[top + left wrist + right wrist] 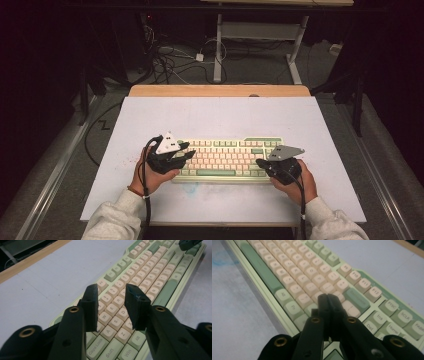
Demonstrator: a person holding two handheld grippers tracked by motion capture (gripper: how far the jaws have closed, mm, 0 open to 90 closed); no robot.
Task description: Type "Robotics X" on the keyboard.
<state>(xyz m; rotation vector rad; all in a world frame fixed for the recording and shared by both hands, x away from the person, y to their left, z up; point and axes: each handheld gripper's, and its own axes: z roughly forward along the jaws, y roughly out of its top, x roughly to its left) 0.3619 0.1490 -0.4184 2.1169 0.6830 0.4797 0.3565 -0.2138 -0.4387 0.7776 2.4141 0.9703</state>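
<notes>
White tabletop [150, 115]: keyboard [225, 157] under half-open left gripper [112, 307] and closed right gripper [329, 312].

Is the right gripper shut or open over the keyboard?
Shut. The right gripper has its fingers pressed together with nothing between them, above the keyboard.

A white table [150, 120] (wood-edged at the back) carries a keyboard [225, 159].

Dim room – grey floor [260, 75] strewn with cables [170, 62], white desk legs [218, 50] beyond the table [220, 112].
</notes>
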